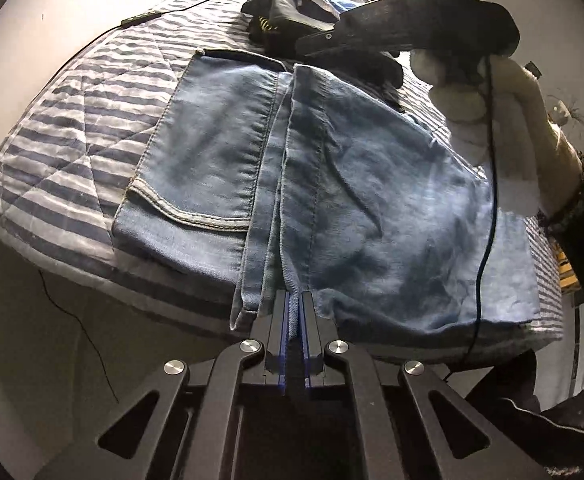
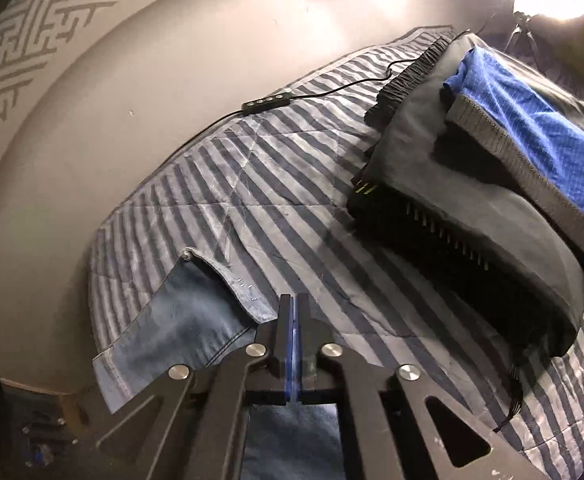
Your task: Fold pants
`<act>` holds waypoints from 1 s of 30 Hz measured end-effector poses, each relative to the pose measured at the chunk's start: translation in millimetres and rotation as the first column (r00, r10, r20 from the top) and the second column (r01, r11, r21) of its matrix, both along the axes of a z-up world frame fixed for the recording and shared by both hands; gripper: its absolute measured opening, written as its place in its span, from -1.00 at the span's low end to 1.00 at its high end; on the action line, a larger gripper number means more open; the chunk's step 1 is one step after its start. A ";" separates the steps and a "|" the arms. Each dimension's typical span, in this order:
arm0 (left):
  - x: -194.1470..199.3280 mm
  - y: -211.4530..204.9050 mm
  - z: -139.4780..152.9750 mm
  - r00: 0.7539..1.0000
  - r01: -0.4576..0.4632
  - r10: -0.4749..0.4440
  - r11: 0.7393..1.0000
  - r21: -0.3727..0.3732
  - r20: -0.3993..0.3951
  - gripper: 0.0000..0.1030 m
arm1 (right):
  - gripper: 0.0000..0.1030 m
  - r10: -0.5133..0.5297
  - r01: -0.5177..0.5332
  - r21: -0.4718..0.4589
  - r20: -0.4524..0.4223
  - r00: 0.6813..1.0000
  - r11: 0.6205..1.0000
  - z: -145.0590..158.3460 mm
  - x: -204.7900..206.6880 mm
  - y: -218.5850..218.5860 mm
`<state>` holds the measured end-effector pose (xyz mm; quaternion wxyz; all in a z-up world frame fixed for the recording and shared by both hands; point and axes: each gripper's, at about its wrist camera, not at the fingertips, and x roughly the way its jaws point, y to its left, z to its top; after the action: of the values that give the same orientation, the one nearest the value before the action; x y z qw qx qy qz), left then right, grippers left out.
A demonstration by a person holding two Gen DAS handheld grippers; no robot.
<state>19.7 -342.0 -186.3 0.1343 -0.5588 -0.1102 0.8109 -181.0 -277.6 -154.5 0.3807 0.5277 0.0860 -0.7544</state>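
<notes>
Blue jeans (image 1: 371,200) lie folded on a striped quilt (image 1: 72,140), a back pocket showing on the left half. My left gripper (image 1: 293,300) is shut on the near end of the jeans' middle fold edge, with light denim showing between the blue pads. At the far end of that edge is my right gripper (image 1: 315,42), held by a hand (image 1: 511,120). In the right wrist view the right gripper (image 2: 293,300) has its pads pressed together, and the jeans (image 2: 180,320) run under it and out to the left. The edge between the two grippers looks taut.
A pile of folded dark, grey and blue clothes (image 2: 471,180) sits on the quilt (image 2: 272,200) beyond the jeans, also seen as the clothes pile (image 1: 292,4). A thin cable with an inline remote (image 2: 262,103) crosses the far quilt. A black cord (image 1: 487,200) hangs over the jeans' right side.
</notes>
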 end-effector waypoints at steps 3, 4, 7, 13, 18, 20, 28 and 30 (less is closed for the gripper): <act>-0.4 -1.6 -2.3 1.000 -0.008 0.008 1.000 0.015 0.001 -0.92 | -0.14 0.005 -0.005 0.020 0.009 1.000 1.000 -3.5 -2.6 4.4; -3.0 -1.1 -2.2 1.000 -0.010 0.010 1.000 0.019 0.004 -0.92 | -0.14 -0.001 0.002 0.043 -0.004 1.000 0.999 -6.4 -3.0 4.9; -0.1 -5.2 -6.8 1.000 -0.009 0.009 1.000 -0.005 0.016 -0.92 | -0.40 0.000 0.000 0.078 0.003 1.000 0.997 -19.5 -3.8 1.7; -4.3 -24.1 16.7 0.999 -0.044 0.044 0.998 0.039 0.003 -0.70 | -0.39 -0.136 0.145 0.111 -0.083 0.987 0.983 -4.8 -8.5 34.0; -54.7 -23.2 29.6 0.998 -0.014 0.016 0.999 0.034 -0.058 0.62 | -0.29 -0.192 0.190 -0.037 -0.046 0.980 0.981 42.7 32.4 113.1; -85.6 -23.0 22.6 0.999 -0.024 0.024 1.000 -0.010 -0.043 0.54 | -0.24 -0.228 0.225 -0.062 -0.039 0.973 0.972 52.4 56.0 149.5; -157.5 9.0 15.3 0.999 -0.013 0.008 0.993 -0.114 -0.050 0.09 | -0.24 -0.375 0.379 0.026 -0.103 0.921 0.925 38.6 185.4 305.7; -164.7 18.4 27.6 0.997 -0.005 -0.005 0.992 -0.123 -0.074 -0.07 | -0.24 -0.413 0.421 0.070 -0.101 0.905 0.904 21.0 215.8 326.6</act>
<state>-145.0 -323.5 -158.7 0.1035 -0.5357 -0.0549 0.8363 34.8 49.0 -133.5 0.1823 0.5183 0.0210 -0.8353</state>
